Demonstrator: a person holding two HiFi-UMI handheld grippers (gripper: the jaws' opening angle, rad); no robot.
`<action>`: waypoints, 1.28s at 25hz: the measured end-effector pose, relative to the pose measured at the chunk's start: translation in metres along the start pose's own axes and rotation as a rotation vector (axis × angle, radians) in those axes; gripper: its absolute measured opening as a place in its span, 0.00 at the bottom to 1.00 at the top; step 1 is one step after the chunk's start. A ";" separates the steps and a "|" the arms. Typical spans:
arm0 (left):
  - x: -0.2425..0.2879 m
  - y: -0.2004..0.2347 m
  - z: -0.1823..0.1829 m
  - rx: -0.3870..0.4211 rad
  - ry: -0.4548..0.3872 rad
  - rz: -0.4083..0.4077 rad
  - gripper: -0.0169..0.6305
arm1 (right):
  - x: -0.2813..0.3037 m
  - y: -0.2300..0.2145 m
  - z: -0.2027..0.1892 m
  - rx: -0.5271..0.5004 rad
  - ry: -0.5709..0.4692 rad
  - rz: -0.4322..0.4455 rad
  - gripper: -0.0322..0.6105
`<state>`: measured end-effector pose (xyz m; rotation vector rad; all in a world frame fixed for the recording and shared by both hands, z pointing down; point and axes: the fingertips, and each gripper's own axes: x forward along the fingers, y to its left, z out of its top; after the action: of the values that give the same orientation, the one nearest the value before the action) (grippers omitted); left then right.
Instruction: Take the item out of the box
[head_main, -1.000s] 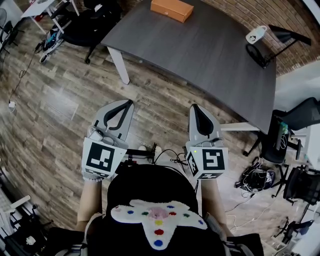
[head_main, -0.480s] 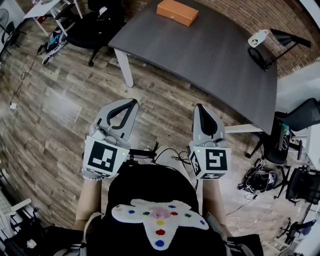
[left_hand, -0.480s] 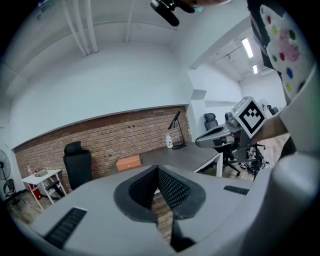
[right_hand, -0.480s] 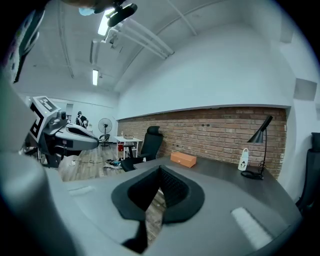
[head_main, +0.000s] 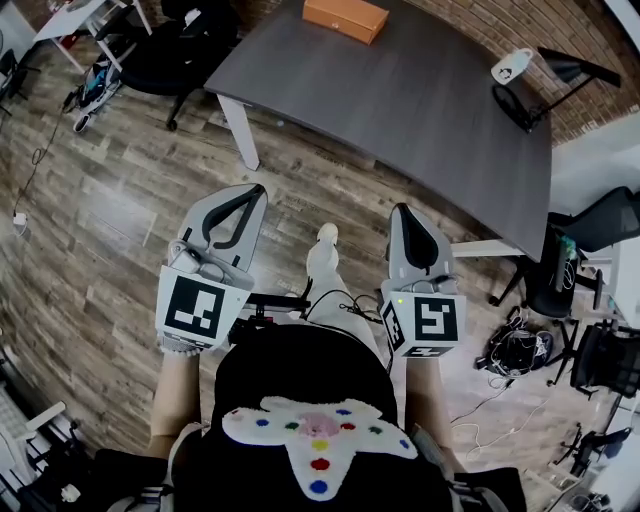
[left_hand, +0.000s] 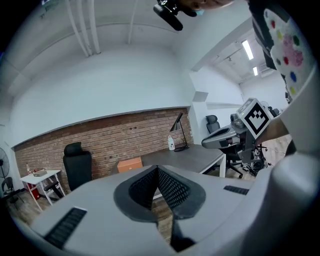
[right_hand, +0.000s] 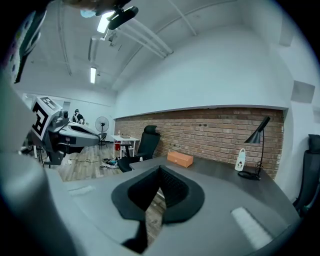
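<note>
- Fingers of the left gripper are pressed together, pad against pad, with nothing held between them.
- We see the same on the right gripper: its fingers meet along their whole length and grip nothing.
- We hold both grippers side by side over the wooden floor, and their fingertips point toward the grey bench.
- The orange box lies on the far part of the bench. It is well ahead of both pairs of fingers, touched by neither, and a stretch of floor and bench top lies in between.
- In the left gripper view the box shows just above the fingertips and a little to their left. In the right gripper view it shows just above the fingertips and slightly to their right.
- The box top looks shut, so we cannot see what it holds.
- Far ahead and to the right of the right fingers, a black lamp stands on the bench, and a small white object sits just beside it.
- Ahead and to the left of the left fingers, a black office chair stands on the floor beside the bench.
</note>
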<state>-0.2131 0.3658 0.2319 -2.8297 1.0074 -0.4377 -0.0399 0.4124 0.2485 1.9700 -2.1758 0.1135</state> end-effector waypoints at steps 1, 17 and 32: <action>0.005 0.002 0.001 0.000 -0.003 0.002 0.03 | 0.005 -0.004 0.001 -0.002 -0.002 0.002 0.06; 0.122 0.071 0.017 -0.005 0.010 0.111 0.03 | 0.136 -0.077 0.021 -0.035 -0.021 0.092 0.06; 0.261 0.123 0.043 -0.040 0.036 0.184 0.03 | 0.270 -0.166 0.042 -0.044 -0.020 0.193 0.06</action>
<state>-0.0813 0.1056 0.2273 -2.7384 1.2837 -0.4555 0.0962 0.1234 0.2485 1.7415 -2.3562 0.0749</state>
